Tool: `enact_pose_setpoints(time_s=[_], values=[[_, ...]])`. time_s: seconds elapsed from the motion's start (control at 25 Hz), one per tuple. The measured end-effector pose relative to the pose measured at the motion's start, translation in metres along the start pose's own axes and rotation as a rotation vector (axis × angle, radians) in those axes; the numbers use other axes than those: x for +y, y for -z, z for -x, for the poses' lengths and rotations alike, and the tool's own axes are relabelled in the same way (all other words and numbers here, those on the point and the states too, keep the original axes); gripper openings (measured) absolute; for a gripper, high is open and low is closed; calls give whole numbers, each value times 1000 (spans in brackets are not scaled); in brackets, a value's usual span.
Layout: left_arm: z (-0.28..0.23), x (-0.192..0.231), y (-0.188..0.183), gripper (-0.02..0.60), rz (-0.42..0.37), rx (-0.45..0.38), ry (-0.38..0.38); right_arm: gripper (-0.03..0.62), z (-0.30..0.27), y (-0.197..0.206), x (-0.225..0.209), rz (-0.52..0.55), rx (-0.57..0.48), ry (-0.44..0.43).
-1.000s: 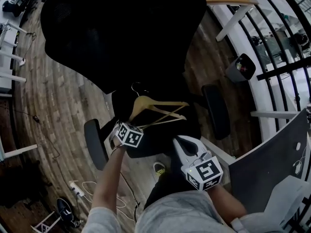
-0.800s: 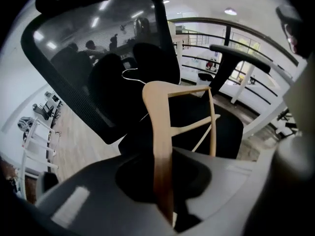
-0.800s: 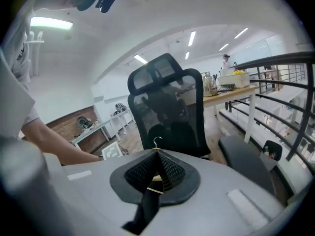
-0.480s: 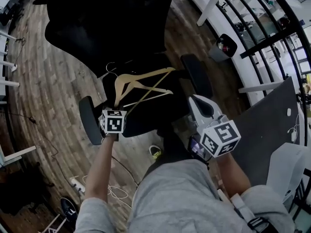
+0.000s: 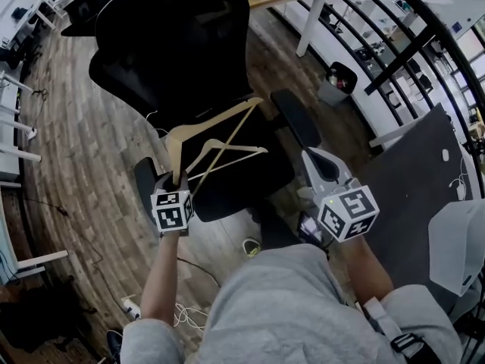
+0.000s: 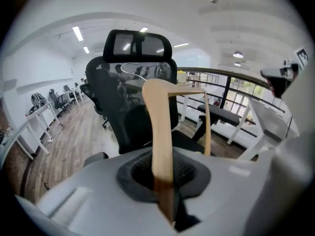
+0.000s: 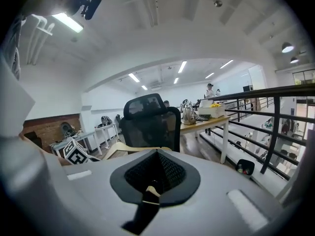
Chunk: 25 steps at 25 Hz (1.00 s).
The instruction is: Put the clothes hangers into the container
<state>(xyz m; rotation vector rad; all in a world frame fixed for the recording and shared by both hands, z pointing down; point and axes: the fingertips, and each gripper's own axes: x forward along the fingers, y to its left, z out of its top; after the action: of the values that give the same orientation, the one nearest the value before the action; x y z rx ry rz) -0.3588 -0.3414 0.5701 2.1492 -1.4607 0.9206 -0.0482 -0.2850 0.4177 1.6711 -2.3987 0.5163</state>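
Two wooden hangers [image 5: 174,154], to judge by their crossed arms, were clamped by one end in the left tool [image 5: 178,184] and stood up and away from it, over the seat of a black office chair [image 5: 182,44]. The left gripper view showed a pale wooden arm [image 6: 160,132] rising from between the pads in front of the chair's backrest [image 6: 123,97]. That tool's jaws had just been closing, with the wood gripped tight between them. Whether the far ends of the hangers touched the seat could not be told.

The right tool [image 5: 322,165] was held well to the right of the hangers, beside the chair's armrest, its jaws drawn together on nothing. It pointed toward the backrest [image 7: 147,117] and the counter [image 7: 206,119] behind it. Wooden floor [image 5: 83,150] lay under the chair, and a dark railing [image 5: 409,44] ran along the right side.
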Motion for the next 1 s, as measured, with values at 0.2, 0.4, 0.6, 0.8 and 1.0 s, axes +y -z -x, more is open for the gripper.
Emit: enact_pose_setpoints(time_s=[0.2, 0.4, 0.6, 0.8, 1.0], values=[[51, -8, -20, 40, -14, -111, 7, -2, 39, -10, 7, 17, -58, 37], [105, -22, -26, 38, -5, -206, 19, -2, 80, -11, 25, 42, -94, 53], [154, -40, -25, 38, 13, -282, 50, -2, 119, -9, 49, 50, -118, 58], [194, -58, -27, 37, 19, -350, 89, -2, 152, -7, 62, 69, -135, 78], [217, -74, -32, 37, 16, -397, 129, -2, 178, -10, 65, 83, -151, 113]])
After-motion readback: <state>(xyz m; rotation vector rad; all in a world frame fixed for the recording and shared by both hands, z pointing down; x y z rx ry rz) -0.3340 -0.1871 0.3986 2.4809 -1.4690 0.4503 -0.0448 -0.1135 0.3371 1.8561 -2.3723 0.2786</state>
